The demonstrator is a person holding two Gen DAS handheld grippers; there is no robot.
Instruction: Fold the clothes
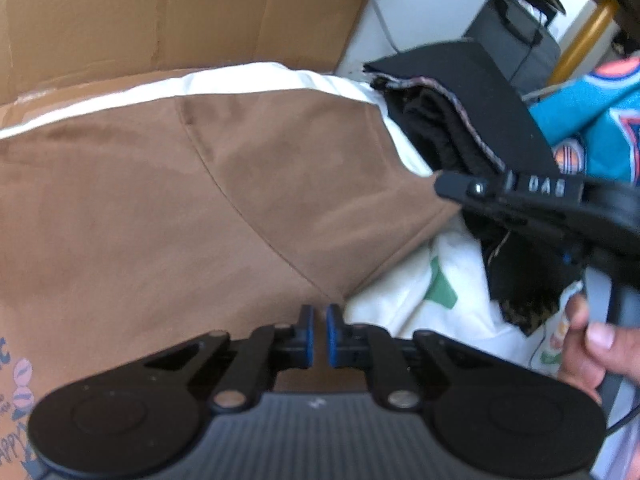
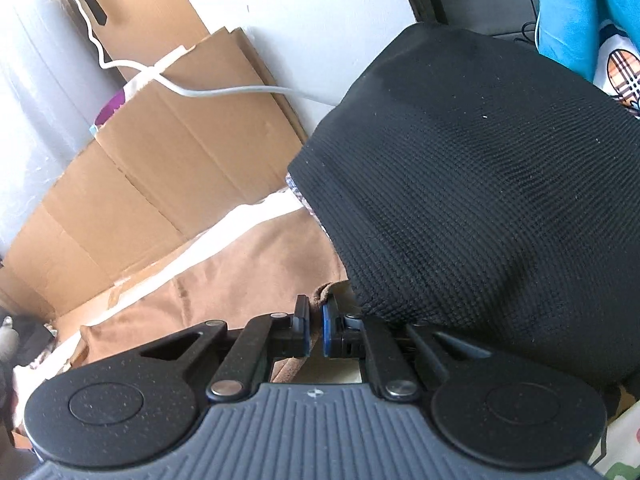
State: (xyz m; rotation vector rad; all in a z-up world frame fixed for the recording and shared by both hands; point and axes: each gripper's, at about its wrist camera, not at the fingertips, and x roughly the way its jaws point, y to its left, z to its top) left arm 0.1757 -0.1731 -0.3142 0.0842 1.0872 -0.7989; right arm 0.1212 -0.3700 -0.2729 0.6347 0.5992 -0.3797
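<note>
A brown garment (image 1: 160, 200) is spread out taut over a white cloth. My left gripper (image 1: 319, 320) sits at its near edge, jaws nearly together with brown fabric between the pads. In the right wrist view, my right gripper (image 2: 316, 316) is shut on a bunched fold of the same brown garment (image 2: 224, 280). A black knit garment (image 2: 480, 200) lies draped over the right finger. From the left wrist view, the right gripper (image 1: 444, 186) comes in from the right, held by a hand (image 1: 592, 340), just below the black garment (image 1: 440, 128).
Flattened cardboard (image 1: 160, 12) leans against the wall behind the clothes, also visible as cardboard (image 2: 160, 160). A grey cable (image 2: 224, 90) runs across it. A teal printed garment (image 1: 592, 128) lies at the right. White cloth with green print (image 1: 420, 288) lies under the brown garment.
</note>
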